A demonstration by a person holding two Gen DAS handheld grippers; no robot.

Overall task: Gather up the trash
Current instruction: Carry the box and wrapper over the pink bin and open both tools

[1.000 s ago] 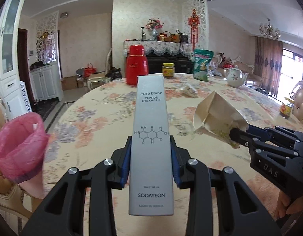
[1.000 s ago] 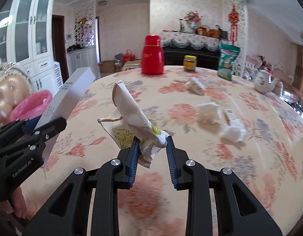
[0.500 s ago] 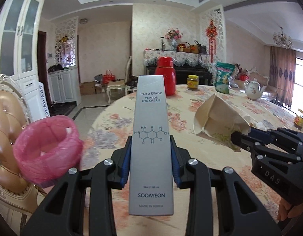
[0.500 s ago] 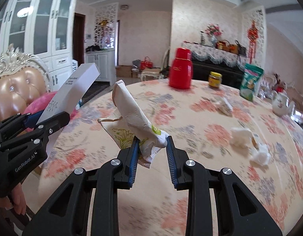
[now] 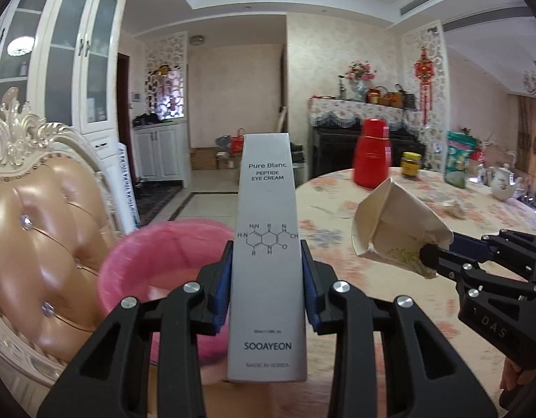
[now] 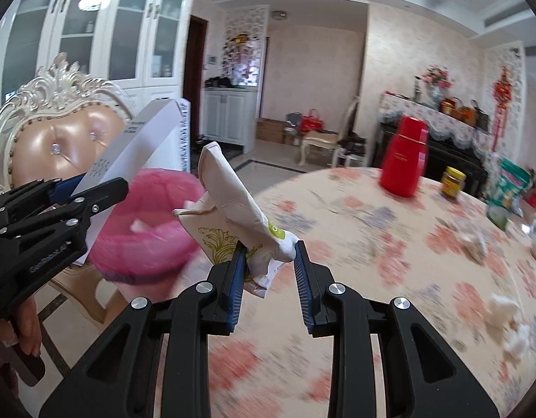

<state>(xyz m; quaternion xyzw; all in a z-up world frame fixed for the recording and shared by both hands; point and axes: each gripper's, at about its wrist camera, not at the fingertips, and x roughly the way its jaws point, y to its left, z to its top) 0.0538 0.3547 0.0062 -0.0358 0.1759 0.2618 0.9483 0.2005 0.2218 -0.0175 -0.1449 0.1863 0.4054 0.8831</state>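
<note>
My left gripper [image 5: 267, 268] is shut on a tall grey eye cream box [image 5: 267, 244], held upright. A pink-lined trash bin [image 5: 156, 257] sits just behind and left of the box, by the table edge. My right gripper [image 6: 269, 264] is shut on a crumpled cream paper bag [image 6: 233, 205], held above the table edge right of the bin [image 6: 146, 230]. In the left wrist view the right gripper [image 5: 428, 257] and its bag [image 5: 389, 233] are at the right. In the right wrist view the left gripper [image 6: 104, 191] and box [image 6: 139, 142] are at the left.
A round table with a floral cloth [image 6: 389, 261] carries a red thermos [image 6: 403, 156], a jar [image 6: 452, 181], a green bag [image 6: 508, 188] and white crumpled tissues [image 6: 504, 317]. An ornate padded chair [image 5: 34, 230] stands behind the bin. White cabinets line the left wall.
Both grippers have swung left with their loads. The pink bin has come from the far left to just behind the box, and the chair now fills the left side.
</note>
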